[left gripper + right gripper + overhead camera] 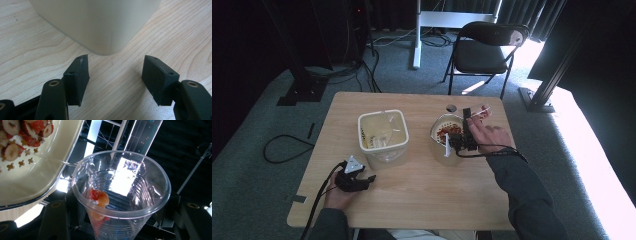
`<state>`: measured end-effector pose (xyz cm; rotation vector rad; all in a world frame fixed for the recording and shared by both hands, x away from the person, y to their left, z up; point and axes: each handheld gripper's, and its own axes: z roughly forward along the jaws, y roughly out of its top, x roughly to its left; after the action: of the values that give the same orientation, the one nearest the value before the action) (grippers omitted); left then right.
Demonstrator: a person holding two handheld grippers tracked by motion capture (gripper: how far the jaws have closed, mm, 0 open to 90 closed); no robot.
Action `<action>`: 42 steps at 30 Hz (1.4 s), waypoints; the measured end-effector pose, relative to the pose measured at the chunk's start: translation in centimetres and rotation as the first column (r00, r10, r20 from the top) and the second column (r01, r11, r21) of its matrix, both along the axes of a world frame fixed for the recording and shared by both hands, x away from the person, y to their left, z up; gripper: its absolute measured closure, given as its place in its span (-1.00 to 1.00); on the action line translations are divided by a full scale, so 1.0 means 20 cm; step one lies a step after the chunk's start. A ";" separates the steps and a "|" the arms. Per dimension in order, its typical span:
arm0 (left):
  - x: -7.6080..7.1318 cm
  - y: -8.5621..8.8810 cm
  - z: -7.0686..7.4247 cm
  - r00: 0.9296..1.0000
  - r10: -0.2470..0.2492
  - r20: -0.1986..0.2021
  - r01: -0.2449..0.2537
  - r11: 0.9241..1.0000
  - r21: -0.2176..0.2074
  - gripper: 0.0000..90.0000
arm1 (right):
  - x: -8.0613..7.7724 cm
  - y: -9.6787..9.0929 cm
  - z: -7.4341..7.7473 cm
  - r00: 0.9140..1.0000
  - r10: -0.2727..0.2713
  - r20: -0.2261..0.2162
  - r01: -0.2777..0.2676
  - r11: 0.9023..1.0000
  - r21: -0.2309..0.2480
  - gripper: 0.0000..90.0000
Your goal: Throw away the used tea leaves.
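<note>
My right gripper (472,116) is shut on a clear plastic cup (481,111), tipped on its side beside a cream bowl (434,127) at the table's right middle. In the right gripper view the cup (130,182) sits between the jaws with a few red and orange fruit pieces (100,198) stuck to its inner wall. The bowl (37,182) at upper left holds banana slices, red fruit and cereal. My left gripper (364,172) rests on the table, open and empty (116,75), just short of a corner of the square cream container (100,25) (362,125).
Bare wooden table (422,195) lies in front of both containers. A small round hole (451,108) sits in the table behind the bowl. A black folding chair (487,47) and a white desk leg (416,35) stand beyond the far edge. Cables lie on the floor at left.
</note>
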<state>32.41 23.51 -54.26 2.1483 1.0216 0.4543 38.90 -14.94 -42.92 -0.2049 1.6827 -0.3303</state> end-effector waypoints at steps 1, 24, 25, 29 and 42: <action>0.00 0.00 0.00 1.000 0.000 0.000 0.000 1.000 0.000 -0.13 | 0.00 0.00 0.00 1.000 0.000 0.001 0.000 1.000 0.000 -0.15; 0.00 0.00 0.00 1.000 -0.001 0.000 0.001 1.000 0.000 -0.13 | 0.00 0.00 0.00 1.000 0.008 -0.002 -0.008 1.000 0.006 -0.15; 0.00 0.00 0.00 1.000 -0.001 0.000 0.001 1.000 0.000 -0.13 | 0.00 0.00 0.00 1.000 0.009 -0.003 -0.009 1.000 0.007 -0.15; 0.00 0.00 0.00 1.000 -0.001 0.000 0.001 1.000 0.000 -0.13 | 0.00 0.00 0.00 1.000 0.008 -0.003 -0.008 1.000 0.007 -0.15; 0.00 0.00 0.00 1.000 -0.002 0.000 0.002 1.000 0.001 -0.13 | 0.00 -0.01 -0.01 1.000 0.004 -0.019 -0.004 0.999 0.039 -0.16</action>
<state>32.42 23.51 -54.26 2.1503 1.0197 0.4545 38.98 -15.14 -43.18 -0.1832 1.7055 -0.2936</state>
